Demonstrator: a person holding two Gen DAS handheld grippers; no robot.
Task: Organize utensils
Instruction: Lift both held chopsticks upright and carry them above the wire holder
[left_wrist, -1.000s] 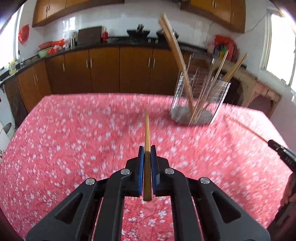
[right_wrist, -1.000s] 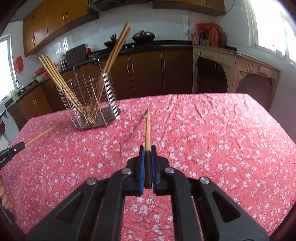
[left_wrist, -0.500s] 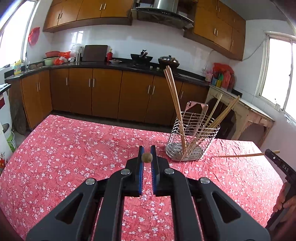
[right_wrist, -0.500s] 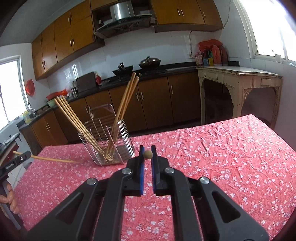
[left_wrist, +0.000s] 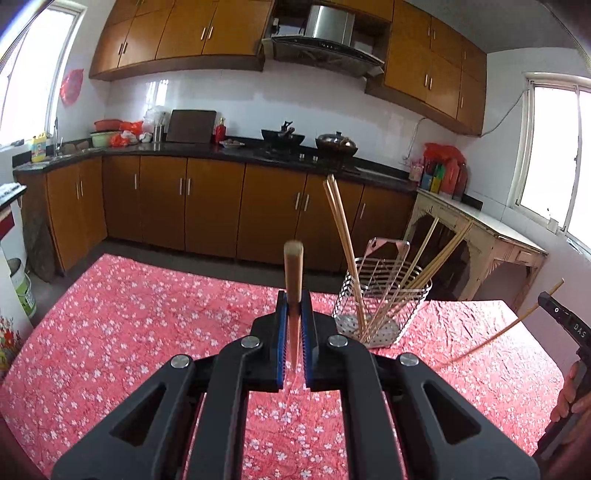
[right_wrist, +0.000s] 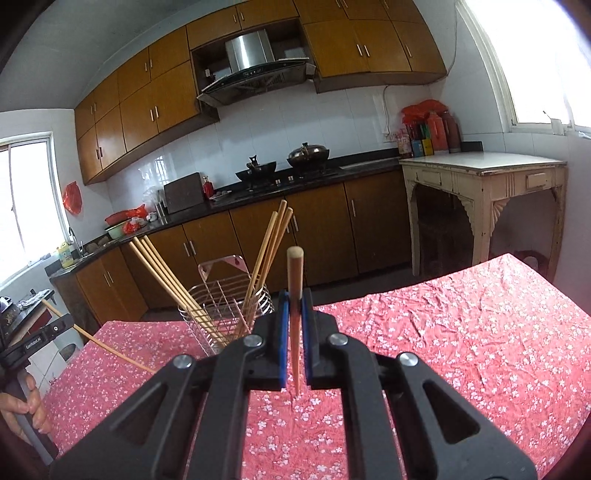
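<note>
Left wrist: both grippers, left gripper (left_wrist: 293, 325) and right gripper (right_wrist: 294, 325), pinch round wooden chopsticks beside wire holder (left_wrist: 382, 295).

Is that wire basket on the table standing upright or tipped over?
Upright: the wire basket sits flat on the tablecloth, chopsticks leaning inside it.

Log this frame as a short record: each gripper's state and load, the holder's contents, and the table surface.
left gripper: shut on a chopstick, thick end tilted up
right gripper: shut on a second chopstick, thick end tilted up
holder: wire basket on the table, several chopsticks leaning inside
table: red floral cloth, no loose utensils in view
stage: both chopsticks lifted, not yet in the holder
</note>
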